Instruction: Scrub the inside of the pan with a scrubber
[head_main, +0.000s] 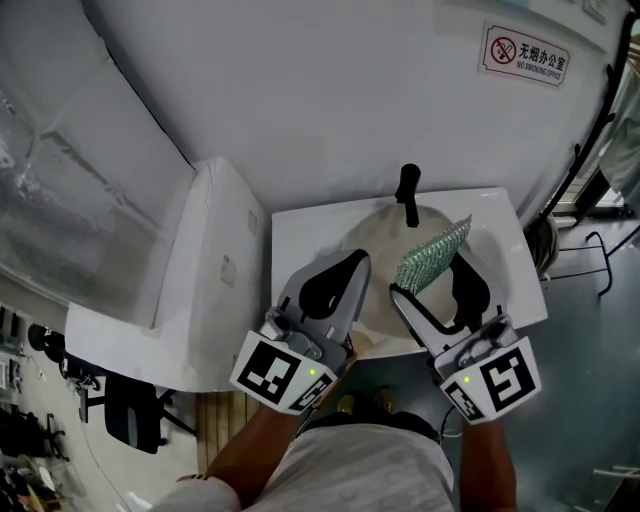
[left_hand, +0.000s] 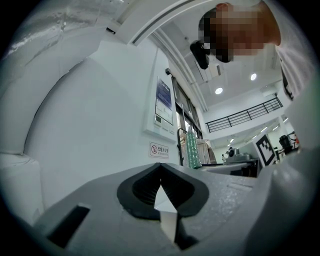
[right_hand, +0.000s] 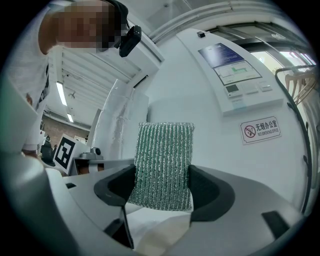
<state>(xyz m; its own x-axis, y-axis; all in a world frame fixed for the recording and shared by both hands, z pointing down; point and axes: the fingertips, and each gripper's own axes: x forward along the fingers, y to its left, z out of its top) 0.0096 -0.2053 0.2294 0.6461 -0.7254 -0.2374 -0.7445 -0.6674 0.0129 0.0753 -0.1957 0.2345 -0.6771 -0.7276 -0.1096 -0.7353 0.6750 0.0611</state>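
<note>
A white counter (head_main: 300, 235) carries a pale pan (head_main: 372, 242) at its middle, with the black handle (head_main: 408, 192) pointing to the far edge. Over the counter's near edge, the left claw (head_main: 358, 262) is closed and empty. The right claw (head_main: 430, 278) grips a green scrubber (head_main: 435, 252), which juts past its tips above the pan's right side.

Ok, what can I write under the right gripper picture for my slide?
The right gripper clamps a green scrubber in front of a white wall with a no-smoking sign.
</note>
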